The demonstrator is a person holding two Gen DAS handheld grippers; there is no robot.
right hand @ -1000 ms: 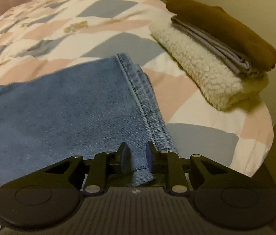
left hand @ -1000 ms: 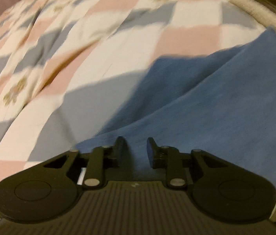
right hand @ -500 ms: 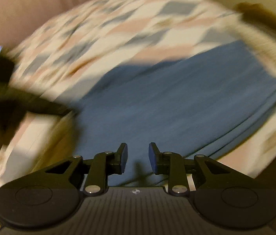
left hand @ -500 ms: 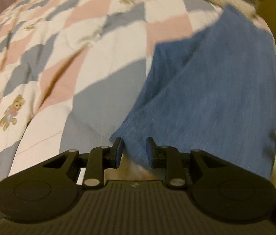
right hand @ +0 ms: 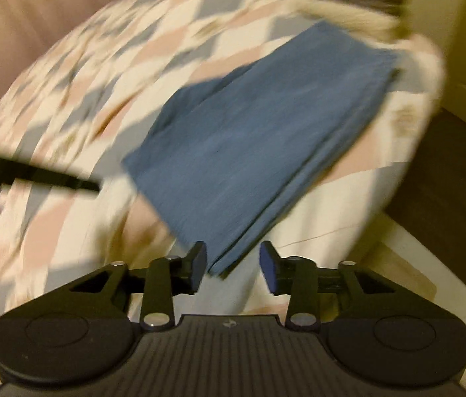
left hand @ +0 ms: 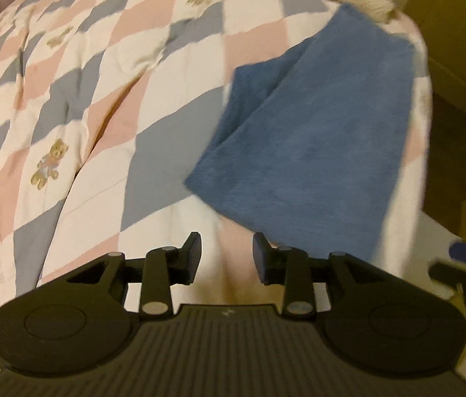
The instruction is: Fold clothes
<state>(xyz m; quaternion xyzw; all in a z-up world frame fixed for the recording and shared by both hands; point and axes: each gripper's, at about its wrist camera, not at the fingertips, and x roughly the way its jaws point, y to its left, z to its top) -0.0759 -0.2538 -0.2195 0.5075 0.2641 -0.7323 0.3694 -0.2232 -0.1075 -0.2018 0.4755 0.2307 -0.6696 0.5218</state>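
Left wrist view: we had the left gripper [left hand: 226, 253] with jaws apart, empty, folded jeans [left hand: 312, 152] ahead and right on the quilt [left hand: 100, 106]. Right gripper [right hand: 233, 261] also spread, empty, near corner just beyond its fingertips. Long axis ran away up-right; we judged right nearer.

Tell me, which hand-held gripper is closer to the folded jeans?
Right. The right hand-held gripper has the folded jeans corner between its open fingers; the left hand-held gripper sits just beside their near edge.
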